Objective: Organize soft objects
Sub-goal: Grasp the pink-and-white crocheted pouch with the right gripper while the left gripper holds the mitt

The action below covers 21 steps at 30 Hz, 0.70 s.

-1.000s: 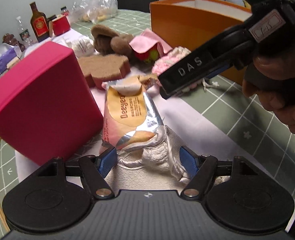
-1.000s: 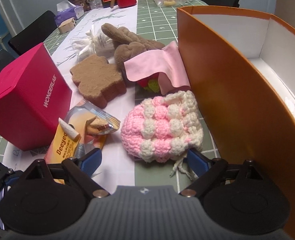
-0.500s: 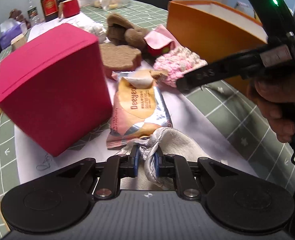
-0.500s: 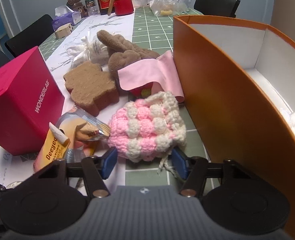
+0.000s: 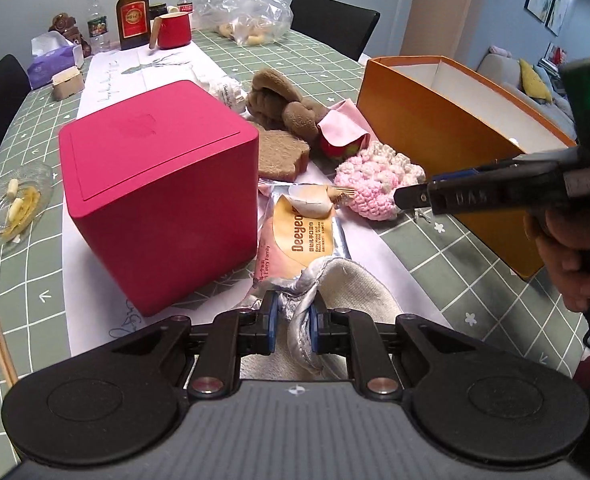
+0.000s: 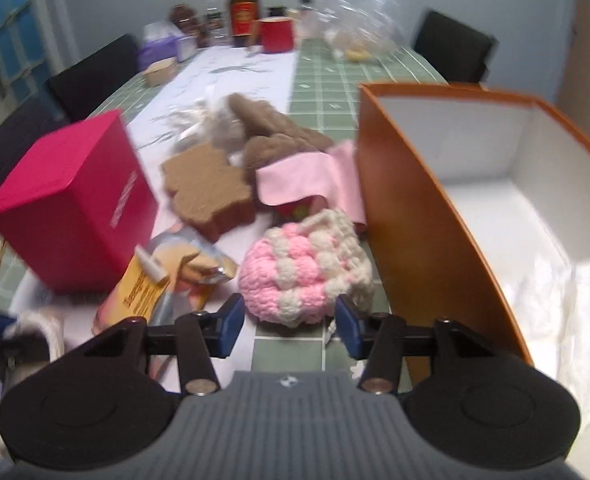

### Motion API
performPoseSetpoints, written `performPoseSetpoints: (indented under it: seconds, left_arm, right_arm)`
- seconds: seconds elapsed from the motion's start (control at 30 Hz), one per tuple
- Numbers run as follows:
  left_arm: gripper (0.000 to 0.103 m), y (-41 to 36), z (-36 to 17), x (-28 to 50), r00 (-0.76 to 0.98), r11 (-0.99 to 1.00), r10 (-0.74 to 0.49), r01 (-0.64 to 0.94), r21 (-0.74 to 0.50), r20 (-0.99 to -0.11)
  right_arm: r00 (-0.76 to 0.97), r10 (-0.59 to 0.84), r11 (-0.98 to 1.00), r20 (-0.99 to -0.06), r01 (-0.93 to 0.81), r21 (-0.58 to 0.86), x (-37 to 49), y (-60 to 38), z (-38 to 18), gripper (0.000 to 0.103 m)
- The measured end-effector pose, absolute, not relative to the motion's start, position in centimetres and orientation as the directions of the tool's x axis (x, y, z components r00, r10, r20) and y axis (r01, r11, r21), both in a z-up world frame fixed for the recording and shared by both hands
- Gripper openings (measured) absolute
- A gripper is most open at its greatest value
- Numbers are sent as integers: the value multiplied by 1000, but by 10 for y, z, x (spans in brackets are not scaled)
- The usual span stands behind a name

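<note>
My left gripper is shut on a silver and white fabric mitt, held just above the table near its front. My right gripper is open, its blue pads either side of the near edge of a pink and white crochet pouch; the pouch also shows in the left wrist view. A brown plush toy, a brown toast-shaped cushion and a pink cloth lie behind it. The orange box stands open on the right, with white soft items inside.
A magenta cube box stands left. An orange wipes packet lies between the grippers. A bottle, red mug, tissue box, plastic bag stand at the back. A glass dish and chopsticks lie left.
My left gripper closed on the mitt and lifted and drew it back. My right gripper rose and narrowed around the crochet pouch's near edge.
</note>
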<state>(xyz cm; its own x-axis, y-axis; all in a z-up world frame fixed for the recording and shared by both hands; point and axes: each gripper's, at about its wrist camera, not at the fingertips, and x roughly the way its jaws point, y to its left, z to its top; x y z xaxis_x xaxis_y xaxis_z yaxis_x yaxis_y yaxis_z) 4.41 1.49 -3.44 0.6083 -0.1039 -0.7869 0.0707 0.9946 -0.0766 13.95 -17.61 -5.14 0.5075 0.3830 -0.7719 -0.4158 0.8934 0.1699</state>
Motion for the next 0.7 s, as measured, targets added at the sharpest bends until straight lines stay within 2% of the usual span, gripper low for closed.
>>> performPoseSetpoints:
  seconds: [0.1, 0.17, 0.3, 0.37, 0.53, 0.7]
  left_arm:
    - [18, 16, -33, 44, 611, 995, -104, 68, -79, -785]
    - [18, 16, -32, 43, 614, 994, -107, 70, -80, -782]
    - [18, 18, -31, 43, 619, 994, -113, 73, -86, -777]
    - [18, 19, -30, 42, 620, 993, -118, 76, -90, -775]
    - [18, 24, -29, 38, 621, 992, -126, 80, -97, -774]
    - [18, 29, -26, 36, 629, 991, -136, 81, -109, -766]
  right_arm:
    - [418, 388, 921, -822, -206, 330, 159, -189, -70, 53]
    - [396, 386, 919, -833, -82, 387, 164, -192, -81, 63]
    - [478, 374, 907, -795, -9, 421, 161, -180, -73, 73]
    - [524, 355, 908, -774, 4, 419, 160, -171, -68, 80]
    - [563, 243, 939, -790, 69, 338, 167, -148, -74, 81]
    - [587, 130, 966, -799, 106, 235, 173, -132, -84, 86]
